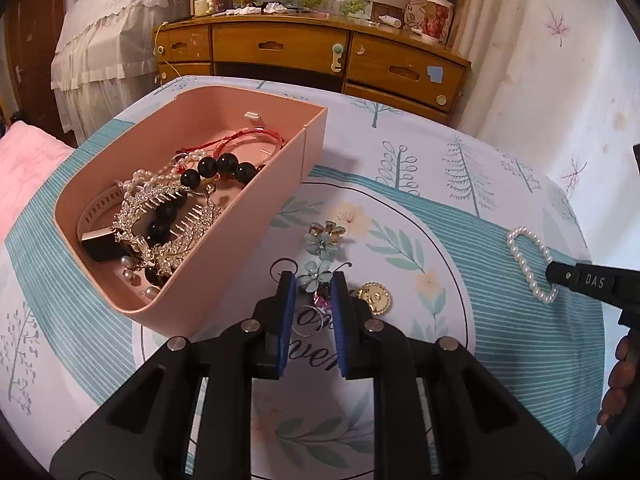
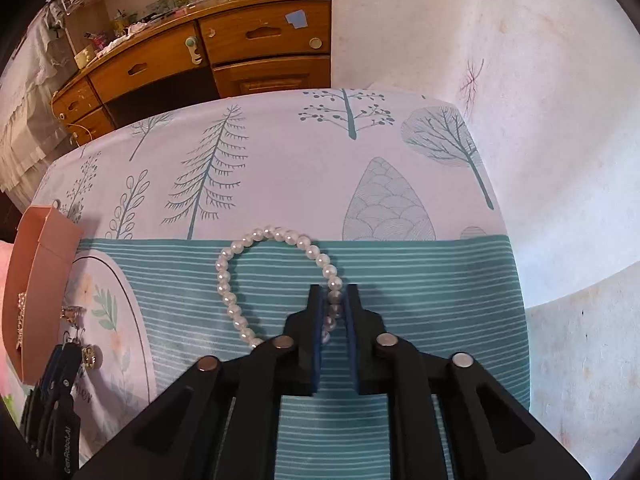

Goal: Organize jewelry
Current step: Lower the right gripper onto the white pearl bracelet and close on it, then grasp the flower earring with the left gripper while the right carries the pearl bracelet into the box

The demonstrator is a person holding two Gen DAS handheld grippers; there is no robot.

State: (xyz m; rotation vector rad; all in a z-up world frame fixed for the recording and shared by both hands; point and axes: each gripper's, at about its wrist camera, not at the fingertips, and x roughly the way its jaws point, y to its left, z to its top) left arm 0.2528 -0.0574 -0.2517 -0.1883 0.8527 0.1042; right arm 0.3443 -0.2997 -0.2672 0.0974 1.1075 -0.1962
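Observation:
A pink box (image 1: 256,204) on the patterned cloth holds bead bracelets, a silver comb, pearls and a red cord. My left gripper (image 1: 314,280) stands beside the box, its jaws around a blue flower earring (image 1: 314,274) with a pink crystal and ring under it. A second blue flower piece (image 1: 323,236) lies just beyond, a gold button (image 1: 374,298) to the right. My right gripper (image 2: 334,294) has its pads around one side of a white pearl bracelet (image 2: 240,264) lying on the teal stripes; the bracelet also shows in the left wrist view (image 1: 528,256). The box edge appears at the left of the right wrist view (image 2: 36,280).
A wooden dresser (image 1: 304,56) with clutter on top stands behind the table. A white wall (image 2: 520,120) runs along the right table edge. A pink blanket (image 1: 24,172) lies at the left. The left gripper shows in the right wrist view (image 2: 56,392).

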